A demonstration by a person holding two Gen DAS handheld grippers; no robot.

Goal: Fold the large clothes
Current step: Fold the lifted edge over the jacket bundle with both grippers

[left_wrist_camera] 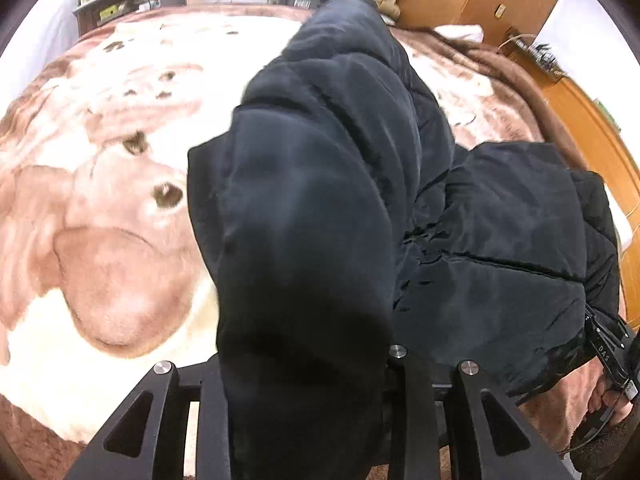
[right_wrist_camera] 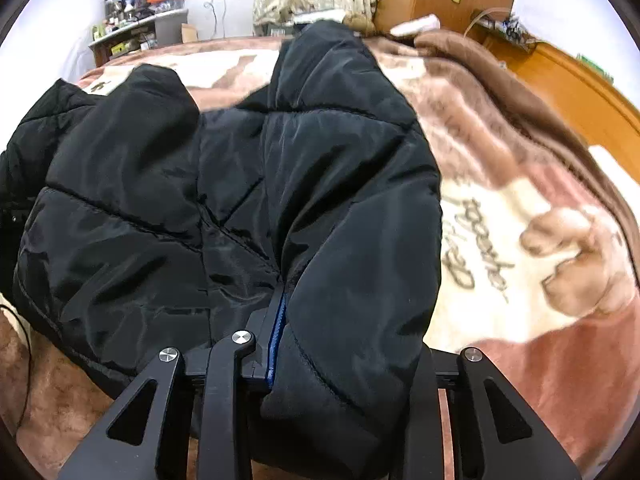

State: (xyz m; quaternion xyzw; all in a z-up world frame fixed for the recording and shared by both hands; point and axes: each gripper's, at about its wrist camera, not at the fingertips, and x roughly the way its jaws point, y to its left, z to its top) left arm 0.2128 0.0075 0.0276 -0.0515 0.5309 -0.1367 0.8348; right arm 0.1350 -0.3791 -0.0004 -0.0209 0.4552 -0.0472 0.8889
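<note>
In the left wrist view, the left tool [left_wrist_camera: 308, 364] is gripping a thick fold of the black padded jacket [left_wrist_camera: 320, 208]. The fabric is hanging between its fingers and is hiding the pads completely. To the left of the jacket, this view is showing a wide part of the bed blanket [left_wrist_camera: 100, 208] with a large printed animal face in cream and brown. At the far right edge, the other tool and part of a hand [left_wrist_camera: 612, 400] are appearing, just under the jacket's hem.

In the right wrist view, the right tool [right_wrist_camera: 340, 360] is closing on another edge of the jacket [right_wrist_camera: 200, 200]. Here a blue strip [right_wrist_camera: 277, 344] along the left finger is visible, pressed against the fabric. The jacket is lying bunched on the bed, with one part stretching away toward the far end. Only this view is showing dark handwriting-style letters [right_wrist_camera: 476, 244] printed on the blanket [right_wrist_camera: 520, 380] to the right of the jacket. A shelf with small things [right_wrist_camera: 136, 28] is standing behind the bed in both views.
</note>
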